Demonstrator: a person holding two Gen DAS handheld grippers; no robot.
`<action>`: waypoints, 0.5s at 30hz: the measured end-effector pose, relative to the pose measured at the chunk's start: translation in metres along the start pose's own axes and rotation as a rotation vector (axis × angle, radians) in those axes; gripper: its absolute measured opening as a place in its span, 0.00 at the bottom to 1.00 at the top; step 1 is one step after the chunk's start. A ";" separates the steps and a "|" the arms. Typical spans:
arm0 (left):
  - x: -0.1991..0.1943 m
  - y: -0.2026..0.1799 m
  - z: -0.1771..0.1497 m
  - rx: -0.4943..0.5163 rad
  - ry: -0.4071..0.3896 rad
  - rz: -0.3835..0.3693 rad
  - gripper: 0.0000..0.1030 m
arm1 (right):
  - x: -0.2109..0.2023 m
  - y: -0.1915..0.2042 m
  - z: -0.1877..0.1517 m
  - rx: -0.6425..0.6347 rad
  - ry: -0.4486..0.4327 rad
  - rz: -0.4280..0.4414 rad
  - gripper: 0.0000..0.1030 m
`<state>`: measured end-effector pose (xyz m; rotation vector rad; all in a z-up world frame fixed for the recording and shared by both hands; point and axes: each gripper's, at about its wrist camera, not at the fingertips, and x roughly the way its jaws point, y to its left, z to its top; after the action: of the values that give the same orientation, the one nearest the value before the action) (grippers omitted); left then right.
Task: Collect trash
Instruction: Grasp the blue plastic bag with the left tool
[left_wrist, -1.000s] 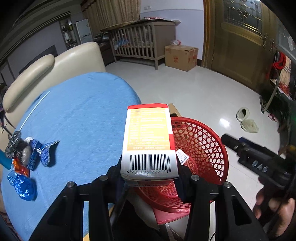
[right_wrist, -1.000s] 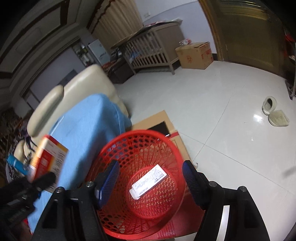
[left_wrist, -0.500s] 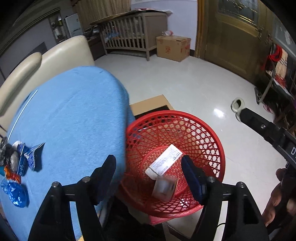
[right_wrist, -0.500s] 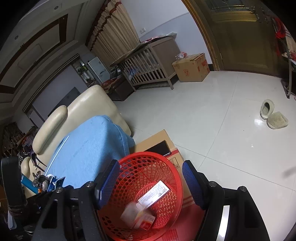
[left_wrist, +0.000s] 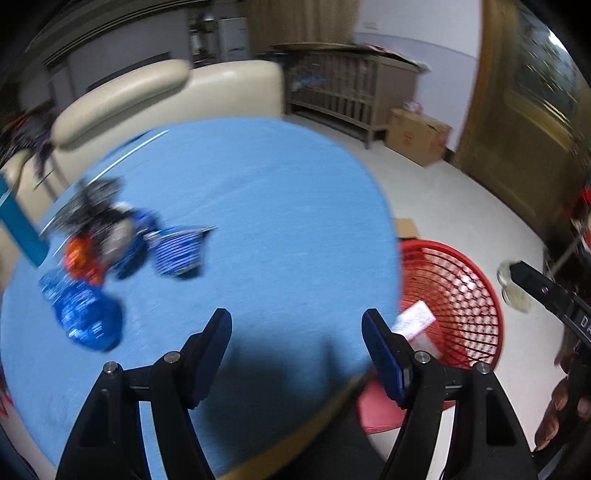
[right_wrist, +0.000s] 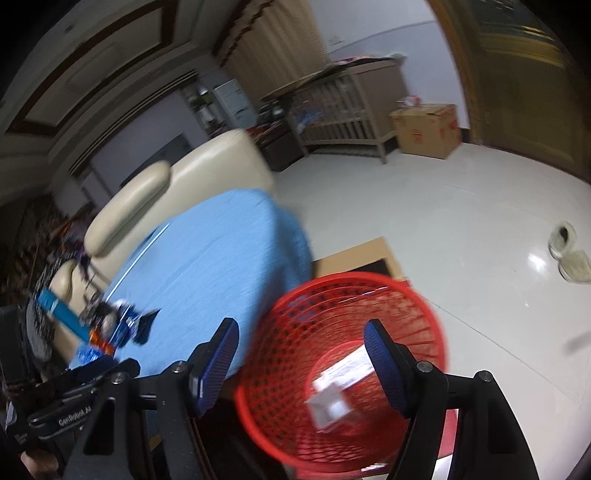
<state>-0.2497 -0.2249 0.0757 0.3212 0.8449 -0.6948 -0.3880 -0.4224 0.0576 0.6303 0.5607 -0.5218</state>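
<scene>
My left gripper (left_wrist: 295, 317) is open and empty above the blue tablecloth (left_wrist: 258, 206). A blurred pile of snack wrappers (left_wrist: 110, 236) lies ahead to its left, with a crumpled blue wrapper (left_wrist: 86, 321) nearest and a teal box (left_wrist: 18, 229) at the edge. The red mesh basket (left_wrist: 461, 280) stands on the floor to its right, holding a flat white carton (left_wrist: 413, 319). My right gripper (right_wrist: 302, 325) hangs open over the basket (right_wrist: 343, 280), where a small box (right_wrist: 332, 402) lies against the carton (right_wrist: 347, 369). The wrappers (right_wrist: 114, 325) show at the far left.
A cream sofa (left_wrist: 166, 99) backs the table. A wooden crib (left_wrist: 351, 96) and a cardboard box (left_wrist: 417, 136) stand by the far wall. Flattened cardboard (right_wrist: 354, 254) lies under the basket, and slippers (right_wrist: 569, 254) lie on the tiled floor.
My left gripper opened and let go of the orange-and-white box, which fell into the basket. It then swung left over the table. The right gripper rose slightly.
</scene>
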 end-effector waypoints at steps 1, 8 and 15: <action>-0.003 0.013 -0.003 -0.025 -0.007 0.018 0.72 | 0.002 0.009 -0.001 -0.021 0.006 0.008 0.72; -0.018 0.110 -0.012 -0.301 -0.063 0.176 0.79 | 0.020 0.073 -0.018 -0.161 0.066 0.059 0.72; 0.004 0.177 -0.007 -0.505 -0.038 0.219 0.81 | 0.029 0.119 -0.036 -0.265 0.110 0.080 0.72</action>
<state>-0.1325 -0.0925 0.0674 -0.0548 0.9020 -0.2668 -0.3065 -0.3246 0.0624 0.4289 0.6924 -0.3314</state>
